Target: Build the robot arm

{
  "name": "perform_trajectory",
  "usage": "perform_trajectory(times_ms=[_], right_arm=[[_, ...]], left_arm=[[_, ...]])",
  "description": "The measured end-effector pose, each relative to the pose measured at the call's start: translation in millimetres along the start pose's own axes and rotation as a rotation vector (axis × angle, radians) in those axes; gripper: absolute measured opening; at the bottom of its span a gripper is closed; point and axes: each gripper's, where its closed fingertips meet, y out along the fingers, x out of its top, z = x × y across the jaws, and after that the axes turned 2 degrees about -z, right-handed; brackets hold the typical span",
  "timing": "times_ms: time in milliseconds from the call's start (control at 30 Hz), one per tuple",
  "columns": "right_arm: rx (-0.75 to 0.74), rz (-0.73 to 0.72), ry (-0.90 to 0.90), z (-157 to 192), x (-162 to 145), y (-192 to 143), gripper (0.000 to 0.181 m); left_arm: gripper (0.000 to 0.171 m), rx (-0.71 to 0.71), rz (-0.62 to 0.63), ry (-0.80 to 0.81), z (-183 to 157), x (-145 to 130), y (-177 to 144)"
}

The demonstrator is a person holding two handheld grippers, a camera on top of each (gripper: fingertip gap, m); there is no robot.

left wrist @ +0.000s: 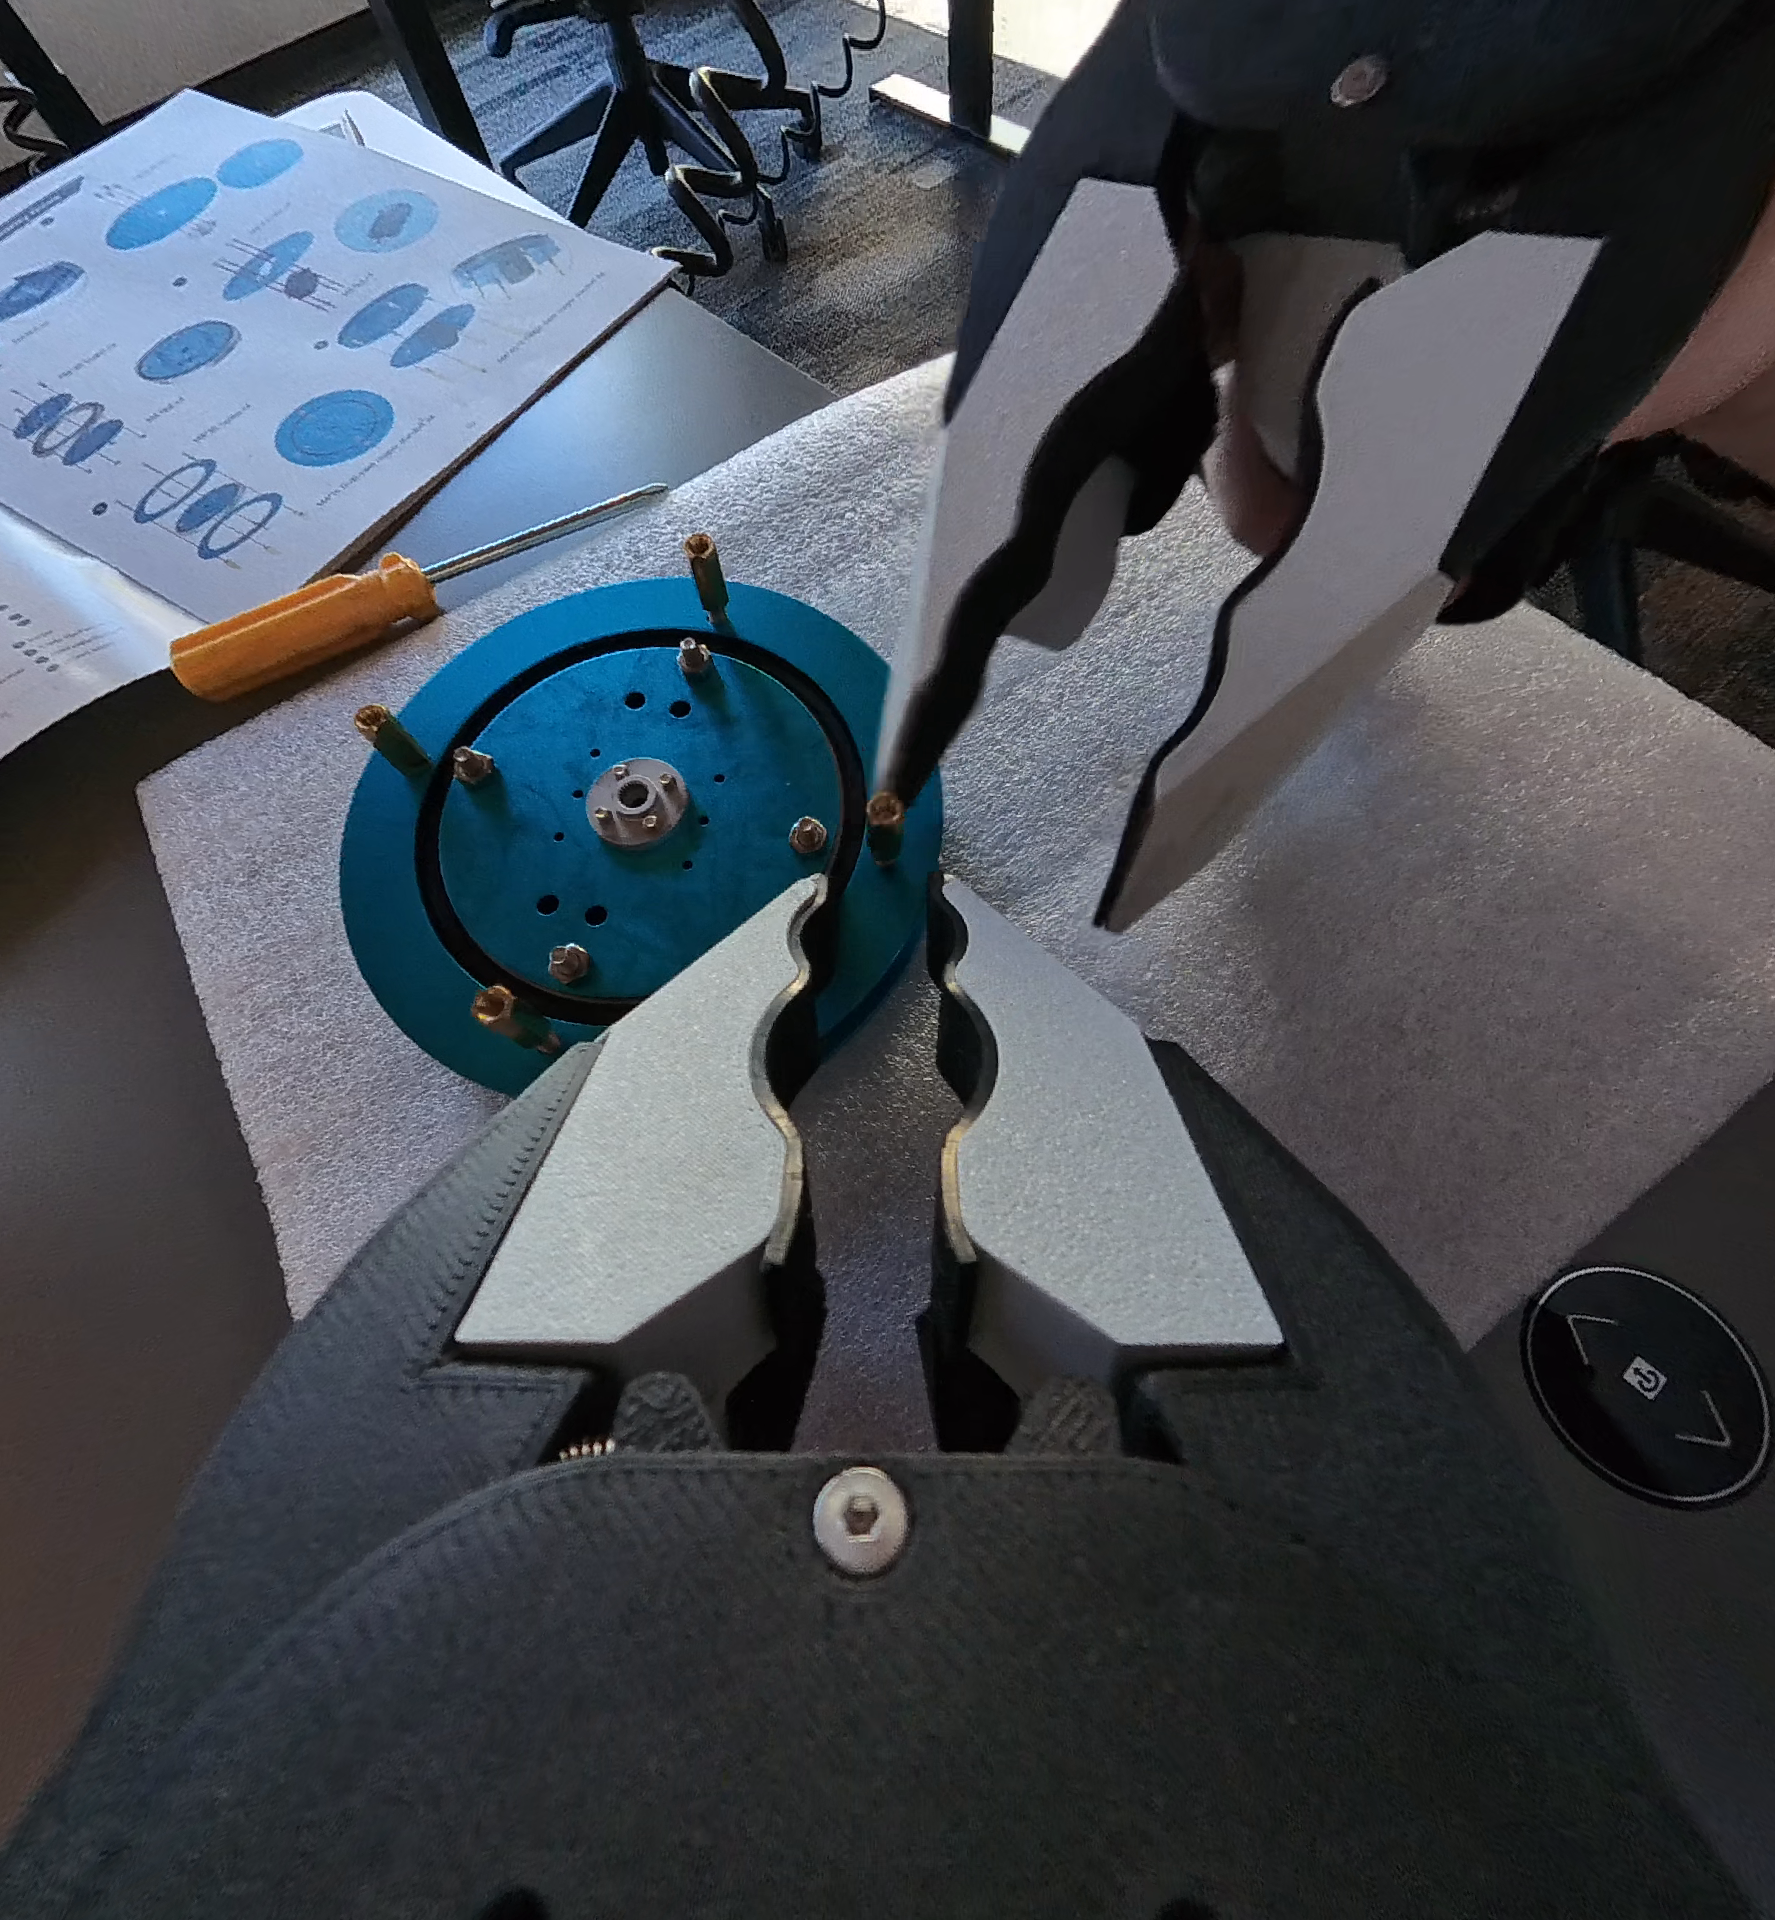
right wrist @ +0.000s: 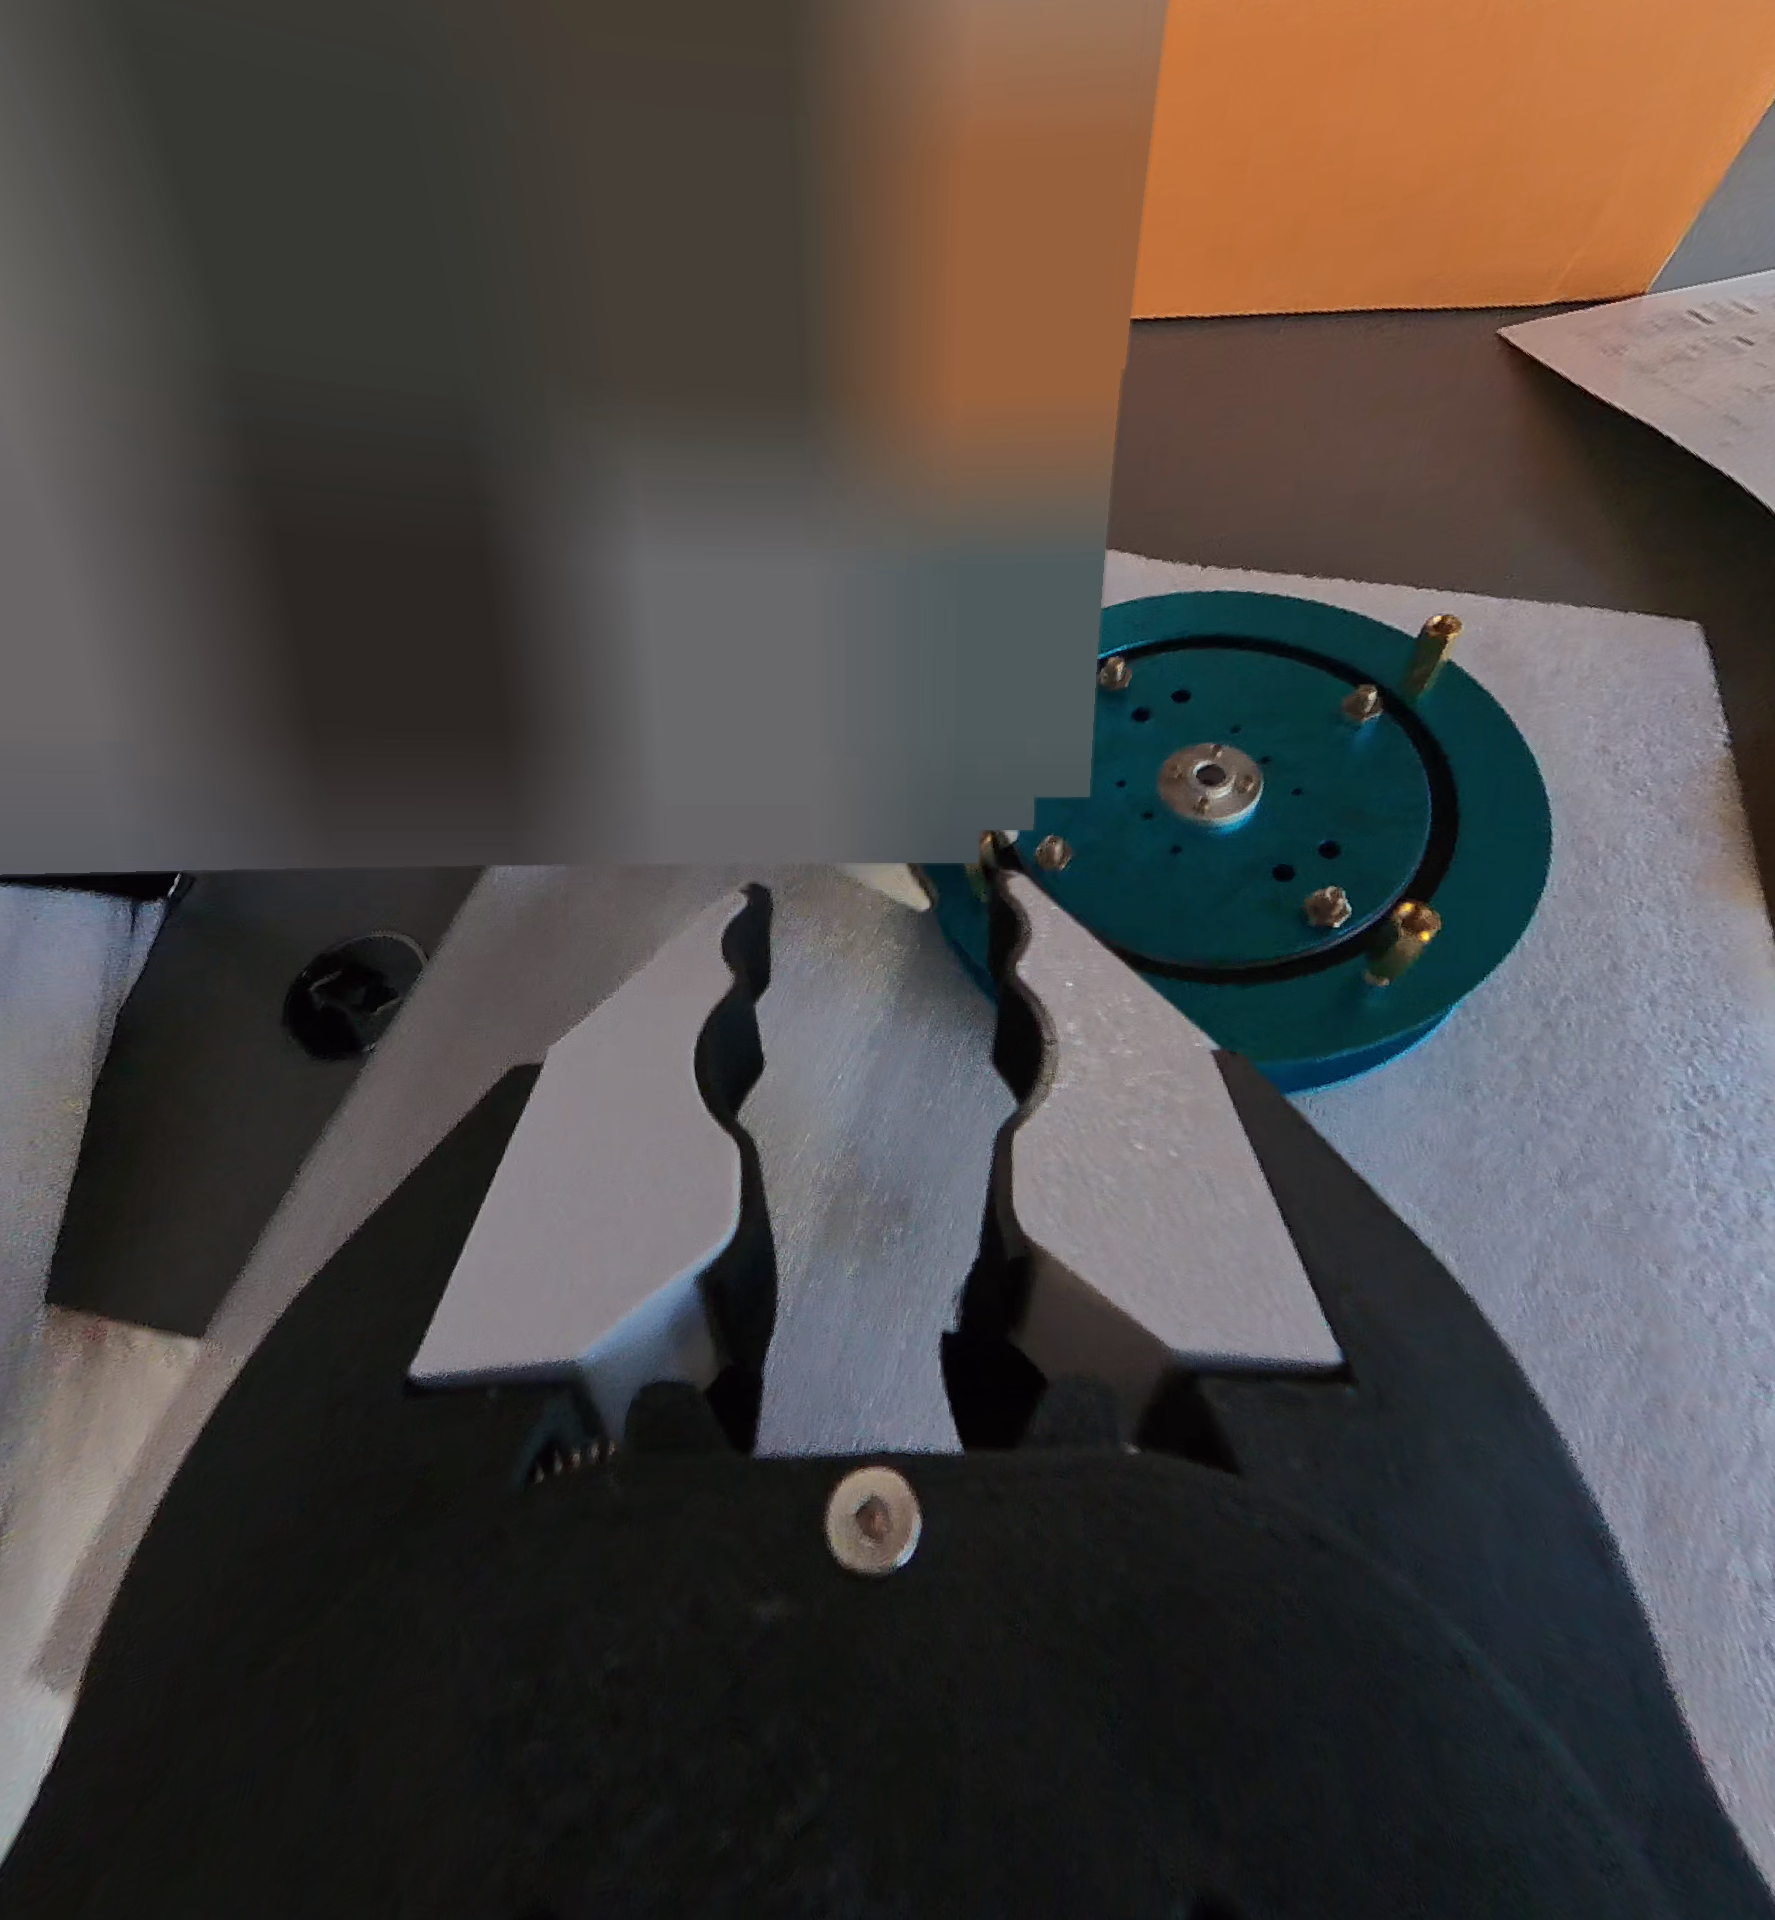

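Observation:
A blue round disc [left wrist: 530,862] with a black ring groove, a grey centre hub and several upright brass standoffs lies flat on a white foam mat [left wrist: 1382,831]. My left gripper [left wrist: 878,899] is open, and its fingertips straddle the disc's near right rim. My right gripper [left wrist: 1008,852] comes down from the upper right, open and empty, with one fingertip against the top of a brass standoff [left wrist: 885,816] at the disc's right edge. In the right wrist view the right gripper [right wrist: 878,894] is open, with the same standoff [right wrist: 989,857] by its right fingertip and the disc [right wrist: 1485,810] beyond.
An orange-handled screwdriver [left wrist: 311,623] lies left of the disc at the mat's edge. Printed sheets [left wrist: 239,312] cover the far left of the dark desk. A round control panel [left wrist: 1647,1382] sits in the desk at the right. A cardboard box [right wrist: 1434,156] stands behind, and office chairs [left wrist: 654,125] stand past the desk. Only a small space, under 4 cm, lies between the two pairs of fingers.

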Motion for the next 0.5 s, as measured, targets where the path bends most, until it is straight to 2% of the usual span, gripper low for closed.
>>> perform_trajectory(times_ms=[33,67,267,400,433,500], right_arm=[[0.012,0.003,-0.006,4.0,-1.2,-3.9,0.025],[0.007,-0.013,0.002,4.5,0.3,-6.5,0.022],[-0.027,-0.1,0.034,-10.6,14.7,1.5,0.032],[-0.003,-0.047,0.069,-0.2,4.1,-0.8,0.037],[0.003,-0.049,0.063,5.4,1.8,-5.7,0.023],[-0.04,-0.076,0.081,5.7,1.6,-13.4,0.022]], left_arm=[[0.015,0.001,0.0,0.001,0.1,0.0,0.0],[0.015,0.0,-0.001,0.0,0.1,0.2,0.0],[0.015,0.007,0.002,0.017,-0.2,-0.4,0.3],[0.015,0.003,0.002,0.021,-0.5,-0.7,0.3],[0.015,0.005,0.003,0.027,-0.4,-0.7,0.4],[0.015,0.008,0.004,0.034,-0.6,-0.9,0.6]])
